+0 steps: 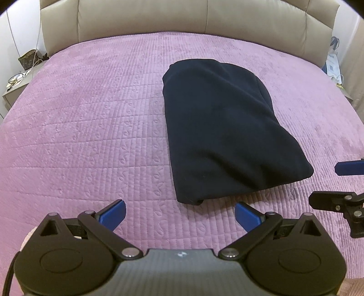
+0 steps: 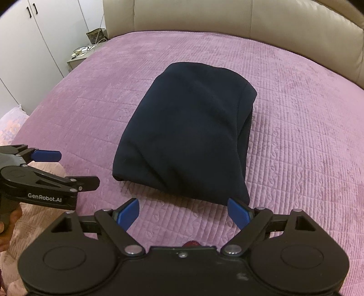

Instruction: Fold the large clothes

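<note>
1. On the bed's pink quilted cover, a dark navy garment is lying folded into a thick rectangular bundle, near the middle of the cover and well short of the beige padded headboard.
2. Left hand-held gripper is hovering just short of the bundle's near edge, blue-padded jaws spread wide, grasping nothing.
3. Right hand-held gripper is sitting at the same near edge, jaws likewise spread and empty; its right pad is overlapping the bundle's corner in the right wrist view, and contact cannot be told.
4. A bedside stand with cables and a small bag is standing beside the headboard, next to white cupboard doors.
</note>
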{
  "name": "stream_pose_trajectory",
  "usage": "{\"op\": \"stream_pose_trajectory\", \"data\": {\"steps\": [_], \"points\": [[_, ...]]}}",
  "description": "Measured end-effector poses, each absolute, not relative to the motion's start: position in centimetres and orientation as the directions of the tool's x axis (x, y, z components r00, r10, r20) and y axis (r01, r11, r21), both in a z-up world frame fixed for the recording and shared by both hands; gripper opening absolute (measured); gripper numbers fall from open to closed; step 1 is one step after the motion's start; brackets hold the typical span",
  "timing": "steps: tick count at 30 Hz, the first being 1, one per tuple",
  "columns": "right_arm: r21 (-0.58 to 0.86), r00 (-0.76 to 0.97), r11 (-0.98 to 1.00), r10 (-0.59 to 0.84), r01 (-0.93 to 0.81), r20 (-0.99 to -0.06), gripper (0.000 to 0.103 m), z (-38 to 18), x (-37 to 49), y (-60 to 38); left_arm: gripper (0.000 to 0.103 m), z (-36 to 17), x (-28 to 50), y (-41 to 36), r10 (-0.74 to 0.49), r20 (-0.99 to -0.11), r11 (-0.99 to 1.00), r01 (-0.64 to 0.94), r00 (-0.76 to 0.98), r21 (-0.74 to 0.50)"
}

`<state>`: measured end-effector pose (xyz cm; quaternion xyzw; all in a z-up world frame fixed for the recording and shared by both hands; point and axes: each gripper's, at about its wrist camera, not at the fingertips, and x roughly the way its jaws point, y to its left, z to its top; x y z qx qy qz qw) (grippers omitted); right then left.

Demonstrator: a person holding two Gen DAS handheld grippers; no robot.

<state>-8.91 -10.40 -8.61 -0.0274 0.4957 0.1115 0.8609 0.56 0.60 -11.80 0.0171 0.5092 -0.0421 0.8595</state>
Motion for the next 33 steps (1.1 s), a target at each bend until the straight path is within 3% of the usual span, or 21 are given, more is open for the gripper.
{"op": "stream_pose_trajectory", "data": {"steps": [33], "points": [[0.061, 0.464, 0.968, 0.171, -0.244, -0.869, 0.100, -8.77, -8.88, -10.39, 0.103, -11.92, 0.79, 0.62, -0.086, -0.865, 0.994, 0.106, 0.494, -0.038]]}}
